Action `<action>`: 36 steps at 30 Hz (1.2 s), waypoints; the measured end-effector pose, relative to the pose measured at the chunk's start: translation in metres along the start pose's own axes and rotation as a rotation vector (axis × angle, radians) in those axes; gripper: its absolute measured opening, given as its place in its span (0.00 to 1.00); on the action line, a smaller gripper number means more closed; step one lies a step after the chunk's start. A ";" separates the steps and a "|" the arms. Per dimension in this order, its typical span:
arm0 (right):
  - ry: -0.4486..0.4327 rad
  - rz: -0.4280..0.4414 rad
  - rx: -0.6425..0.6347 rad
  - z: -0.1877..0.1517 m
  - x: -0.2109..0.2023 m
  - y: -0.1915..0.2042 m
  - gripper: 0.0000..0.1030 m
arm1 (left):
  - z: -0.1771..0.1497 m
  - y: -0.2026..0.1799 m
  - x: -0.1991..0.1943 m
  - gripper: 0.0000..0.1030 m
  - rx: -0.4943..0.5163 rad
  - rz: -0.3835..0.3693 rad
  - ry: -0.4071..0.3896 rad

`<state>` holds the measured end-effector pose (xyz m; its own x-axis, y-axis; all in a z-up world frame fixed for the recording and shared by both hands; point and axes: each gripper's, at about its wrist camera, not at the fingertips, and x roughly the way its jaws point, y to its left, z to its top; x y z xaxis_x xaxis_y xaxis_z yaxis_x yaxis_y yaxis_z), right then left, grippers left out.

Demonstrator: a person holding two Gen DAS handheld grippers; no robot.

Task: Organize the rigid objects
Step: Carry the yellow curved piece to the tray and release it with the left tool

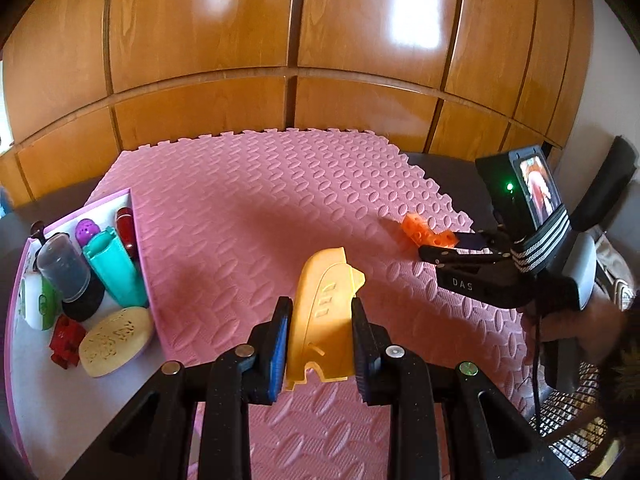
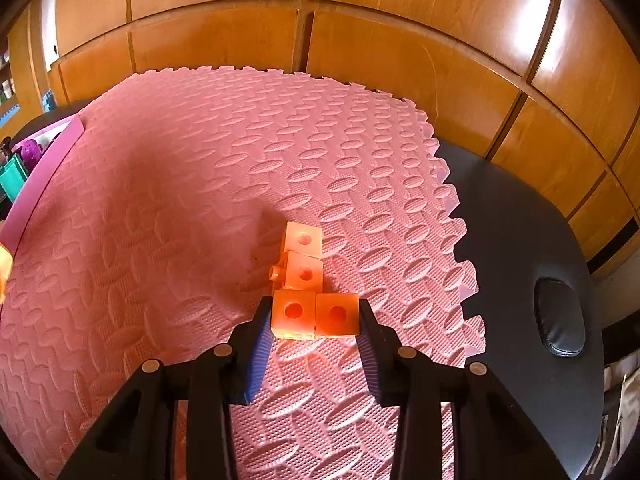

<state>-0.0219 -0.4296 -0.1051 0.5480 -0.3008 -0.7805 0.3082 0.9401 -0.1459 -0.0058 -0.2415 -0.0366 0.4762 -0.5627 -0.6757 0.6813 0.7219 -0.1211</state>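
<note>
Both claws loaded: left pinching yellow part, right pinching orange blocks.

Left claw [image 1: 320, 336] pads clamp the yellow part [image 1: 322, 320] at lower centre of the left view; part is off the pink mat [image 1: 248, 216], tip pointing up-frame. Right claw [image 2: 316, 320] pads press both sides of the near end of the orange blocks [image 2: 306, 288], centre of the right view; the blocks' far end sits on or just over the mat, can't tell which. In the left view the right claw [image 1: 440, 246] comes in from mid right with the blocks [image 1: 424, 234] at its tip. Tray [image 1: 60, 384] at left edge holds teal case [image 1: 114, 272], dark jar [image 1: 66, 272], soap [image 1: 116, 336], red piece [image 1: 66, 342], purple ball [image 1: 88, 231]. Mat lies on a black bench [image 2: 520, 240].
</note>
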 end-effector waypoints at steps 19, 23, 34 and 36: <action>-0.010 -0.009 -0.025 -0.001 -0.001 0.003 0.37 | 0.012 0.047 -0.070 0.27 -0.133 -0.018 -0.100; -0.011 -0.013 -0.031 -0.001 -0.001 0.003 0.37 | 0.004 0.097 -0.085 0.27 -0.256 0.031 -0.103; -0.006 -0.009 -0.023 0.000 -0.001 0.003 0.38 | -0.044 0.213 -0.069 0.27 -0.512 0.208 0.002; -0.005 -0.009 -0.021 -0.001 -0.001 0.003 0.38 | -0.049 0.221 -0.062 0.27 -0.512 0.233 0.024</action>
<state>-0.0222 -0.4264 -0.1049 0.5489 -0.3103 -0.7761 0.2970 0.9403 -0.1659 0.0878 -0.0276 -0.0569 0.5652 -0.3600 -0.7422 0.2001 0.9327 -0.3000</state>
